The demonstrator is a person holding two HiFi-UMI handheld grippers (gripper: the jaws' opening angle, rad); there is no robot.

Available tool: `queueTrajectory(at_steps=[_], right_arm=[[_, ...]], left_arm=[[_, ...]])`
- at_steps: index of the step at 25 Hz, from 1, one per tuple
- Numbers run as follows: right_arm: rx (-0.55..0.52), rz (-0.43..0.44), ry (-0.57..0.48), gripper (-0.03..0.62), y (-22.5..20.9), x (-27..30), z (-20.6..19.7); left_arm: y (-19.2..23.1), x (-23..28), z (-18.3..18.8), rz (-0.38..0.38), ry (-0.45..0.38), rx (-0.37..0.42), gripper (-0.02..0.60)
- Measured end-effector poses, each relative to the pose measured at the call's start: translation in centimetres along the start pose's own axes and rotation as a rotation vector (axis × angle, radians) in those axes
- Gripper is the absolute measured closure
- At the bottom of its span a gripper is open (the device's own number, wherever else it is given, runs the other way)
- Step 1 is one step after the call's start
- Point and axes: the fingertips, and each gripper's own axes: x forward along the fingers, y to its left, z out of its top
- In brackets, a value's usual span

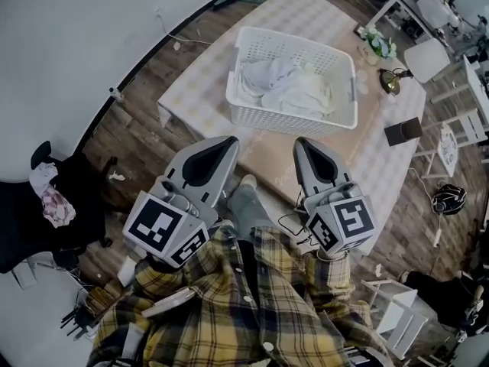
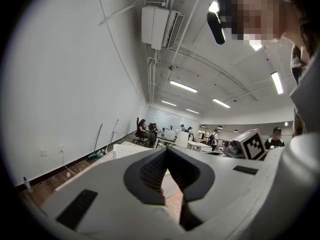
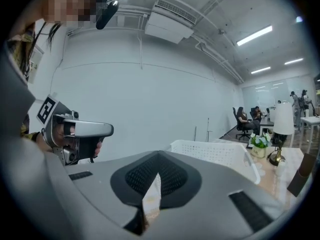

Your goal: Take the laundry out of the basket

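Shirt: yellow and checked, right under the camera. It belongs to the person who holds both tools.
Left gripper: its jaws are pressed together with nothing in them. It hangs by the front edge of the table and does not touch the basket.
Right gripper: its jaws are pressed together too, and it holds nothing. It is beside the left one, apart from the basket.
Basket: white with little holes. It stands on the table in front of both grippers.
Laundry: white and pale clothes, all piled inside the basket. None lies on the table.
Done: nothing yet, I think. No cloth is out.
Left to do: reach over the rim, open the jaws, pinch a cloth and lift it out. Then do the same until the basket is empty.
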Motion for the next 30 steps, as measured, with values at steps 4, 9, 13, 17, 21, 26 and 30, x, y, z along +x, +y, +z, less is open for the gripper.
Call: queueTrajectory(at_steps=[4,9,13,17,21,26,30], right_arm=[[0.0,0.005,0.02,0.582,-3.1,2.6,1.0],[-0.006,0.006,0.019,0.582,-6.7,5.1,2.3],[-0.002,-0.004,0.008,0.582,-9.5,6.1,2.8],[0.016,-0.018,0.006,0.582,-12.1,6.1,3.1],[0.028,-0.025,-0.007,0.582,-13.7,6.0,3.5],[0.041,-0.034,-0.006,0.582,-15.1,6.6,3.9],[0.033,-0.042,-0.001,0.582,-15.8,7.5,4.2]], left_arm=[[1.3,4.0,1.1,-0.002,0.006,0.005,0.569],[3.0,8.3,2.1,0.0,0.006,0.015,0.569],[3.5,11.5,2.2,-0.005,0.018,0.033,0.569],[3.1,14.5,2.2,-0.031,0.043,0.044,0.569],[2.5,16.7,2.0,-0.058,0.074,0.055,0.569],[2.8,18.8,2.1,-0.073,0.105,0.063,0.569],[3.6,20.2,2.1,-0.092,0.131,0.075,0.569]])
